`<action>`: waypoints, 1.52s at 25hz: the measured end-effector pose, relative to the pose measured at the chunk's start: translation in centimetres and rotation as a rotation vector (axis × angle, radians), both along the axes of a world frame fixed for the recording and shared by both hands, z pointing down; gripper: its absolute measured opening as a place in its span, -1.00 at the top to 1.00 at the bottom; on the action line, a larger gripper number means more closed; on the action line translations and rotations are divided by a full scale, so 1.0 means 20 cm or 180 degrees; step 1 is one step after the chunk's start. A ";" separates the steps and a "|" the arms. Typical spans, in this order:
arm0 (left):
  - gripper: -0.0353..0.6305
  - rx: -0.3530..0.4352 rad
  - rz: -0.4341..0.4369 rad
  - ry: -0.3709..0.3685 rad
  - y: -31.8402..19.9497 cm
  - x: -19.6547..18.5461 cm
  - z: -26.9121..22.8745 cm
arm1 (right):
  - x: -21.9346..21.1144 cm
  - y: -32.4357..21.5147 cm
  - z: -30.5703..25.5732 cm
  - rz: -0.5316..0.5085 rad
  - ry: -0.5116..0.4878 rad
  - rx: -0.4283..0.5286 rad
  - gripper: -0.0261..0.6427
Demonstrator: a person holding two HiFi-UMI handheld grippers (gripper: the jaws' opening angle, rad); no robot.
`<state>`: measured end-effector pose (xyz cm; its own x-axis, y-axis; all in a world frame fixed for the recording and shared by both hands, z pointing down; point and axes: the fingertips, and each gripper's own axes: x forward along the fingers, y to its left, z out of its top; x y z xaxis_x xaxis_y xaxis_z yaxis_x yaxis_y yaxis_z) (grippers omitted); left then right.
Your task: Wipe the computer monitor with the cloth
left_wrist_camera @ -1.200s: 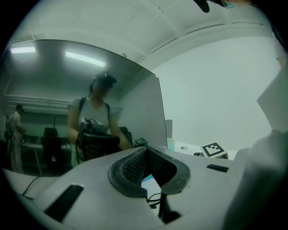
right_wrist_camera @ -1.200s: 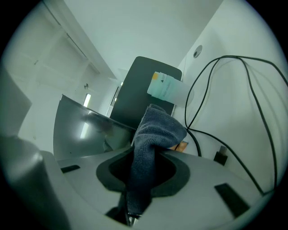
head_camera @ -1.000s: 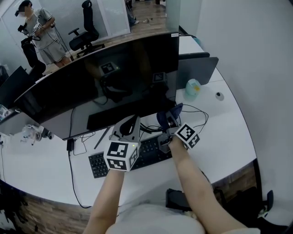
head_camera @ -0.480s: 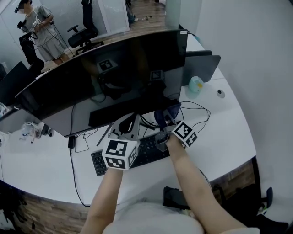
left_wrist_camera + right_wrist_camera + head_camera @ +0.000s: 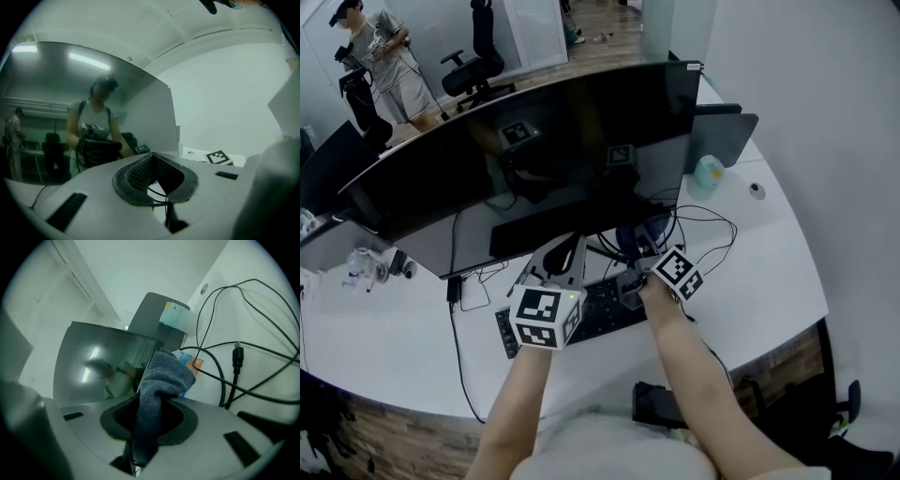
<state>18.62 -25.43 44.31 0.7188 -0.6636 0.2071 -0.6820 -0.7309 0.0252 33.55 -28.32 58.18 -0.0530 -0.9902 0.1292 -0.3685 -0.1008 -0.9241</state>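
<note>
Right gripper (image 5: 149, 425) clamped on the blue-grey microfibre cloth (image 5: 161, 380), low beneath the wide curved black monitor (image 5: 534, 150), over the desk. Left gripper (image 5: 152, 176) closed, empty. Best done: raise the cloth flat to the screen, light overlapping strokes, clear of the black cables (image 5: 225, 362).

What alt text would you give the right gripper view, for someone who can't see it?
The right gripper is shut on a grey-blue cloth that stands up from its jaws, with the dark monitor behind it at the left. Black cables loop across the white desk at the right.
</note>
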 end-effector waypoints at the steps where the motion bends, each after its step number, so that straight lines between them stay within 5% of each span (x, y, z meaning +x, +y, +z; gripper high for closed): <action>1: 0.87 0.0010 -0.0010 -0.0006 0.00 -0.01 0.00 | 0.00 0.00 0.00 0.0001 0.0000 -0.0004 0.65; 38: 0.87 -0.0026 -0.0110 0.0222 0.01 -0.46 -0.02 | -0.37 0.00 0.02 0.0023 0.0035 -0.0221 0.65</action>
